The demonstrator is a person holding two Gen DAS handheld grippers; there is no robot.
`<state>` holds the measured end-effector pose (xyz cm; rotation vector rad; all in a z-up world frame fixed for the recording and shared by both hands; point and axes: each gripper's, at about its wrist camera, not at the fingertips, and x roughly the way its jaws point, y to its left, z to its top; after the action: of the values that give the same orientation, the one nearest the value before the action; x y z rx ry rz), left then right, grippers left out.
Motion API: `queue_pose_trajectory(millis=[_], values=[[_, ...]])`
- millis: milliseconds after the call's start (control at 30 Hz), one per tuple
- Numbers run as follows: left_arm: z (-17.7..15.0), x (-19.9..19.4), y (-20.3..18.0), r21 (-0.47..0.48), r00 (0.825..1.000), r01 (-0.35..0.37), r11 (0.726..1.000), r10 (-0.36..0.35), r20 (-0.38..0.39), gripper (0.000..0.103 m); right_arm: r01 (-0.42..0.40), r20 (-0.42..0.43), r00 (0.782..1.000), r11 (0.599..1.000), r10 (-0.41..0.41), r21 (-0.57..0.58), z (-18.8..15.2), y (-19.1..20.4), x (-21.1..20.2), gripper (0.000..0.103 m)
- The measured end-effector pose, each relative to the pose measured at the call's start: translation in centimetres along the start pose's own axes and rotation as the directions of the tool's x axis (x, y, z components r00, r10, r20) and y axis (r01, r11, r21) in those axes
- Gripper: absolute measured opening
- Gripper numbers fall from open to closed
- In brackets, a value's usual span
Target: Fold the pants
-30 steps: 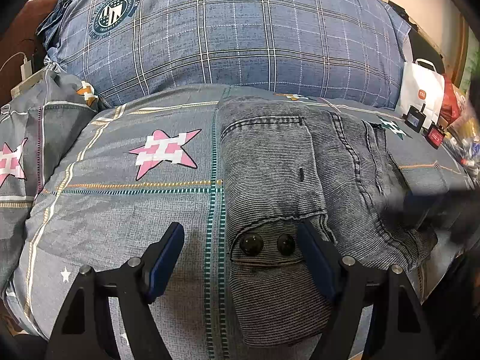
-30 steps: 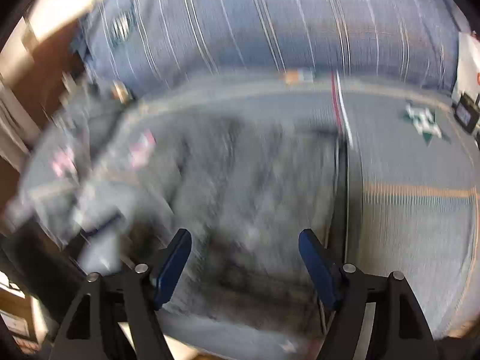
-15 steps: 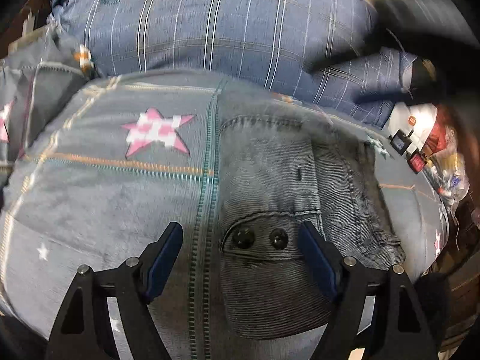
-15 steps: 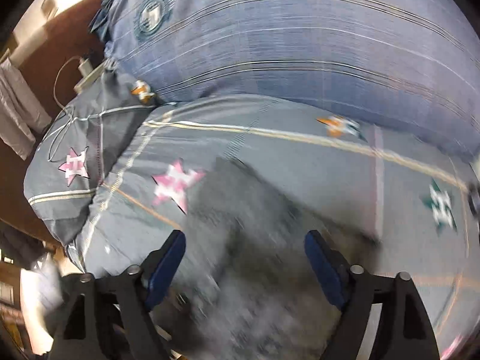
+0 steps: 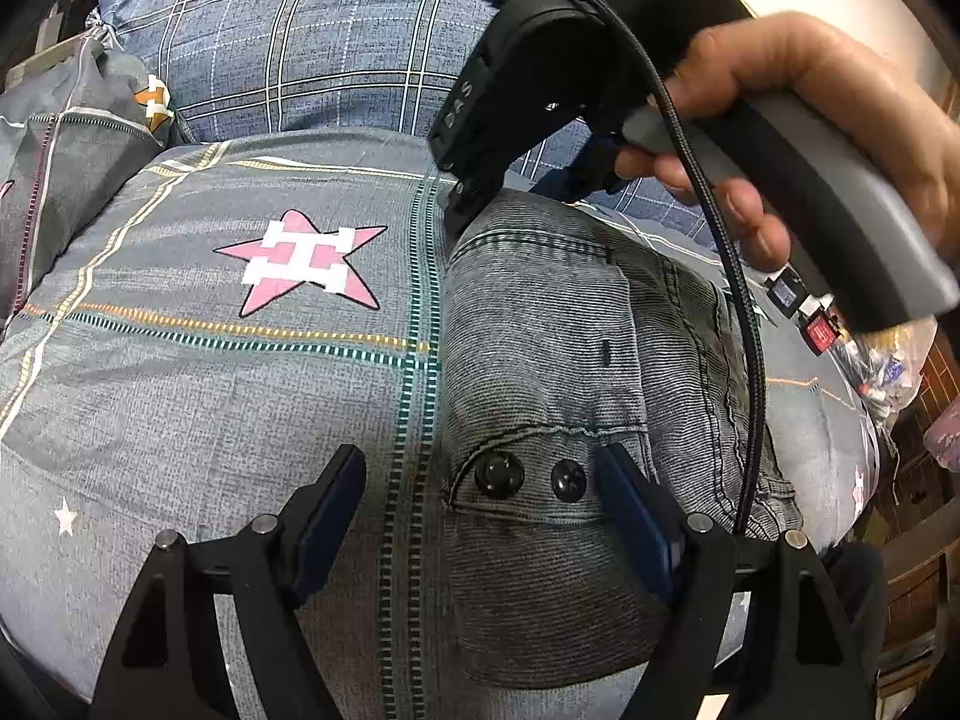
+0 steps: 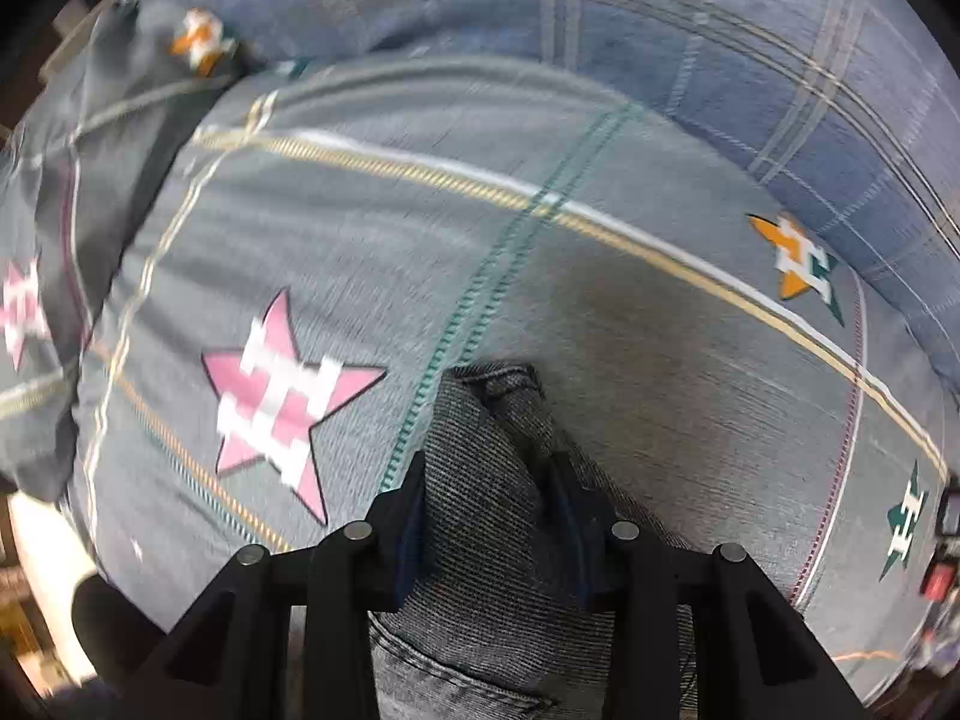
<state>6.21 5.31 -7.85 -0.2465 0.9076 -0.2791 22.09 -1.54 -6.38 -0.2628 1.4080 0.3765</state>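
Since the earlier frame, the right gripper point(image 6: 489, 516) has swung to the far edge of the pants point(image 5: 558, 384) and clenched on a bunched fold of grey denim, which fills the gap between its jaws. Left gripper point(image 5: 483, 516): jaws spread wide, grasping nothing, hovering over the near end of the folded pants; two black snap buttons point(image 5: 531, 475) lie between them, close to the right-hand finger. Beyond the jaws, the pants rest on a grey star-patterned quilt point(image 5: 228, 384). Farthest back, a blue plaid pillow point(image 5: 336, 36). A hand point(image 5: 798, 96) holds the right gripper's handle.
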Motion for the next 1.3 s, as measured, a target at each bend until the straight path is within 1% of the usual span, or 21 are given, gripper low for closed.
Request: queue_pose_trajectory(millis=[67,100,133,167,233,367,433,500,567,600,667,800,833,867,900,933,967,1000,1200,1267,1300], values=[[-0.1,0.0,0.0,0.003,1.0,-0.003,1.0,0.003,0.0,0.08,-0.018,0.06,0.998,0.998,0.014,0.063,-0.4,-1.0,-0.6,0.044],[-0.2,-0.1,0.0,0.004,1.0,-0.003,1.0,0.003,0.002,0.08,-0.009,0.108,0.994,0.995,-0.002,0.102,-0.7,-1.8,-1.1,0.05],[-0.3,-0.1,0.0,0.006,1.0,-0.006,1.0,0.006,0.004,0.08,0.011,0.136,0.99,0.992,-0.028,0.124,-0.9,-2.2,-1.6,0.061],[-0.5,-0.2,-0.1,0.007,1.0,-0.008,1.0,0.008,0.006,0.08,0.031,0.17,0.984,0.988,-0.058,0.152,-1.2,-2.8,-2.2,0.063],[-0.6,-0.3,-0.2,0.012,1.0,-0.015,1.0,0.015,0.011,0.08,0.004,0.246,0.968,0.983,-0.05,0.185,-2.5,-3.8,-3.9,0.063],[-0.7,-0.5,-0.4,0.024,0.999,-0.031,0.999,0.03,0.025,0.08,-0.09,0.351,0.936,0.985,0.033,0.15,-6.7,-4.3,-7.0,0.063],[-0.7,-0.6,-0.5,0.027,0.999,-0.038,0.999,0.037,0.033,0.08,-0.112,0.366,0.928,0.987,0.062,0.117,-8.6,-4.6,-6.8,0.067],[-0.7,-0.6,-0.5,0.027,0.999,-0.04,0.999,0.039,0.036,0.08,-0.068,0.307,0.951,0.993,0.034,0.101,-9.1,-4.9,-4.4,0.07],[-0.7,-0.9,-0.4,0.02,0.998,-0.04,0.999,0.039,0.04,0.08,0.033,0.273,0.96,0.994,-0.062,0.107,-9.5,-6.1,-2.0,0.07],[-0.7,-1.0,-0.4,0.016,0.999,-0.04,0.999,0.039,0.037,0.08,0.002,0.282,0.959,0.992,-0.037,0.125,-9.9,-7.0,-1.5,0.07],[-0.7,-1.7,-0.4,0.009,0.997,-0.053,0.999,0.053,0.048,0.08,-0.046,0.314,0.949,0.987,-0.006,0.157,-10.5,-7.5,-2.7,0.07],[-0.9,-2.8,-0.7,0.009,0.993,-0.096,0.995,0.095,0.063,0.08,-0.071,0.437,0.9,0.988,0.005,0.136,-12.9,-7.3,-5.9,0.071],[-0.9,-2.8,-0.8,0.004,0.992,-0.108,0.994,0.108,0.059,0.08,-0.066,0.436,0.9,0.988,0.0,0.137,-13.4,-7.3,-5.7,0.077],[-0.8,-2.8,-0.8,0.0,0.992,-0.116,0.993,0.116,0.053,0.08,-0.033,0.402,0.915,0.99,-0.023,0.134,-13.7,-7.3,-4.7,0.079],[-0.9,-2.9,-0.9,-0.001,0.991,-0.124,0.992,0.124,0.049,0.08,0.036,0.363,0.929,0.993,-0.076,0.116,-13.8,-7.3,-3.0,0.08],[-0.9,-3.0,-0.9,0.0,0.99,-0.134,0.991,0.134,0.047,0.08,0.081,0.349,0.93,0.991,-0.114,0.107,-13.9,-7.2,-2.4,0.081],[-1.0,-3.4,-1.1,0.004,0.988,-0.144,0.99,0.143,0.048,0.08,0.052,0.337,0.937,0.992,-0.09,0.119,-14.4,-7.6,-2.0,0.081],[-1.3,-3.8,-1.2,0.009,0.986,-0.157,0.988,0.156,0.054,0.08,0.008,0.358,0.932,0.99,-0.059,0.143,-14.9,-8.0,-2.5,0.081],[-1.7,-4.2,-1.4,0.008,0.979,-0.198,0.98,0.197,0.044,0.08,-0.094,0.473,0.881,0.986,0.017,0.14,-19.0,-8.7,-6.0,0.081],[-1.8,-4.3,-1.6,0.009,0.977,-0.208,0.978,0.207,0.044,0.08,-0.083,0.464,0.886,0.989,0.016,0.123,-20.2,-8.3,-5.2,0.081],[-1.8,-4.3,-1.7,0.011,0.977,-0.21,0.978,0.209,0.043,0.08,-0.068,0.428,0.904,0.99,0.011,0.119,-20.7,-8.2,-3.9,0.081]])
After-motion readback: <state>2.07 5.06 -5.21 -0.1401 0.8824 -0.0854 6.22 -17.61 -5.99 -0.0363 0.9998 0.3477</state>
